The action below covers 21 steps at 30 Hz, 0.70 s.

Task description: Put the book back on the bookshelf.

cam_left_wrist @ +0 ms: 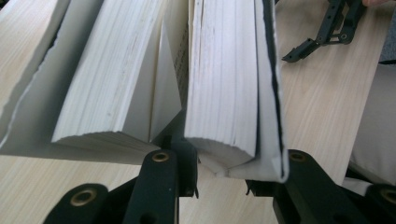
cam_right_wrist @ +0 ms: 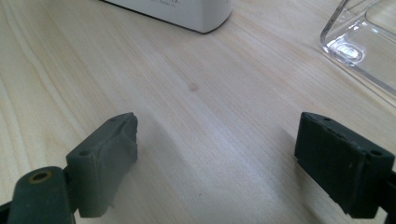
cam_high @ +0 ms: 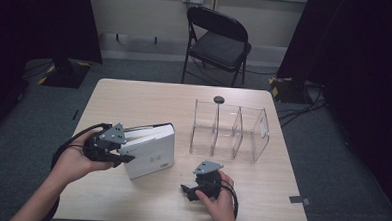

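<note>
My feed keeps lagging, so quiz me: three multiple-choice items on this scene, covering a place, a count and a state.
1. Where is the thick white paperback book?
A. in the organiser
B. in the left gripper
C. on the chair

2. How many compartments has the clear acrylic organiser?
A. three
B. one
C. five

3. What state is the right gripper in?
A. shut on the book
B. shut, empty
C. open, empty

Answers: B, its jaws pinch part of the book's pages; A, two dividers split it; C, bare wooden table shows between its jaws.
</note>
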Motion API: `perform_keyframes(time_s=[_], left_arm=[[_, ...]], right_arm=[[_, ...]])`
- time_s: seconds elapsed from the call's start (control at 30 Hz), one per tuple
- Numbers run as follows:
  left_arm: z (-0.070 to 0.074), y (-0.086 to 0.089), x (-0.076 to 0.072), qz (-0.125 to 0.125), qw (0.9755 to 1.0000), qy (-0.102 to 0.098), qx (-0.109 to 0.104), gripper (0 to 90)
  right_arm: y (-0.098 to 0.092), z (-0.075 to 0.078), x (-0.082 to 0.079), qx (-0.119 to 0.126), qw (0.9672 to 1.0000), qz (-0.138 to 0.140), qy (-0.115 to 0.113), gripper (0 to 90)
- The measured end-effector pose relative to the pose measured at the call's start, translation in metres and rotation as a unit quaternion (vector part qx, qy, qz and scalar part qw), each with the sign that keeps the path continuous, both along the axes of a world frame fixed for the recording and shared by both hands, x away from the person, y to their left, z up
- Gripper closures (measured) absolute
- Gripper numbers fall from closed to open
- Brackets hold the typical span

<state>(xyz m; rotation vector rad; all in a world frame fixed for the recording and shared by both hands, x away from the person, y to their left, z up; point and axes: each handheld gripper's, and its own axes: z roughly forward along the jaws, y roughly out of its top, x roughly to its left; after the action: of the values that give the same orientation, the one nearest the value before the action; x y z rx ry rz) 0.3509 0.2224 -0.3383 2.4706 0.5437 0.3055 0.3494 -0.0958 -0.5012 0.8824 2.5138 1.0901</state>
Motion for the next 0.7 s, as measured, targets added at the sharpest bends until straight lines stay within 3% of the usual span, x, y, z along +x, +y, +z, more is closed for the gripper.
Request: perform_keyframes(time_s=[0.27, 0.6, 0.7], left_arm=[[-0.0001, 0.0041, -0.0003, 0.011, 0.9996, 0.01, -0.023, 67.0], [-0.0037, 0.0056, -0.0015, 0.01, 0.9998, 0.013, -0.014, 64.8], [-0.0068, 0.0065, -0.0016, 0.013, 0.9998, 0.01, -0.007, 63.7]], right_arm=[[0.0, 0.0, 0.0001, -0.001, 1.0, 0.0, 0.0, 12.3], [-0.0007, 0.0014, -0.0002, -0.001, 0.9999, -0.01, 0.001, 16.2], [-0.0004, 0.0036, 0.0002, -0.01, 0.9999, 0.001, 0.002, 16.3]])
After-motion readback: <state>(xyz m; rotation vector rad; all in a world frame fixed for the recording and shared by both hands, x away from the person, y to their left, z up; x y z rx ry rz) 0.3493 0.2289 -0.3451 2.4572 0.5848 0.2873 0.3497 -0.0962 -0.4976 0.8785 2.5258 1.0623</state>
